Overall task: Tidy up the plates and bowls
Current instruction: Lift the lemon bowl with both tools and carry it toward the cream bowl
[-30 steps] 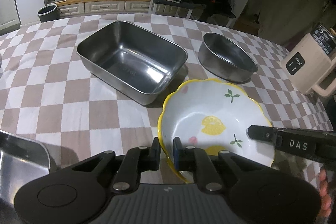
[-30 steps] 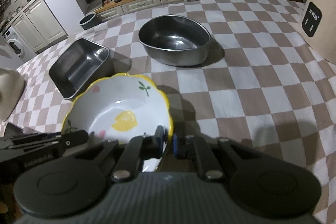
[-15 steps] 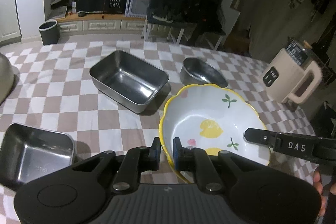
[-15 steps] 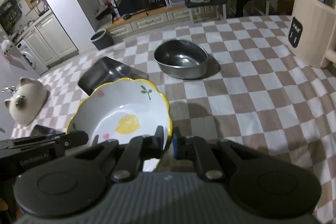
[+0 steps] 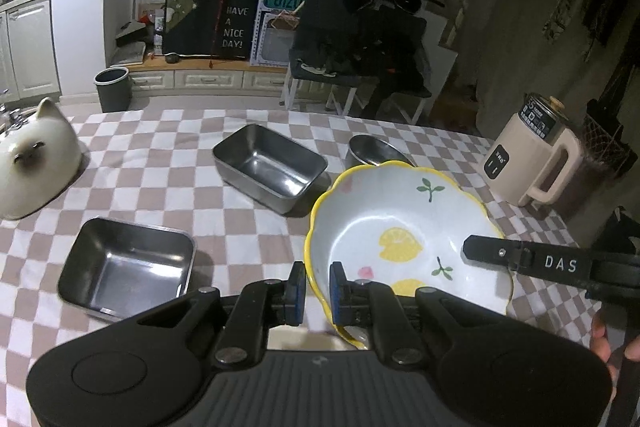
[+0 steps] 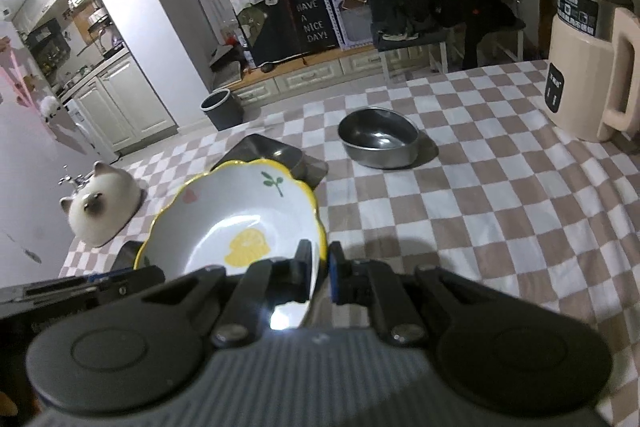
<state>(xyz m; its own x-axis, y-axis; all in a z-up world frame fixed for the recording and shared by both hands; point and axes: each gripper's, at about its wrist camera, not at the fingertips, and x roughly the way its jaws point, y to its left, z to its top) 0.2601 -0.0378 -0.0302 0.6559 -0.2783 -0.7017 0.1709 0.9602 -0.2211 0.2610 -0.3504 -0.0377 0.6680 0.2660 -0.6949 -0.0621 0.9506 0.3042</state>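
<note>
The bowl has risen off the worktop since the earlier frame, so more steel dishes show below.

Left wrist view: the left gripper has its fingers pinched on the bowl's near rim. A square tin lies left of the bowl.

Right wrist view: the right gripper clamps the opposite rim, sharing the load; a round steel bowl sits beyond.

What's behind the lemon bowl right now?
Left view: the lemon bowl covers most of the round steel bowl, only its far rim showing. Right view: it hides part of a steel tray.
</note>
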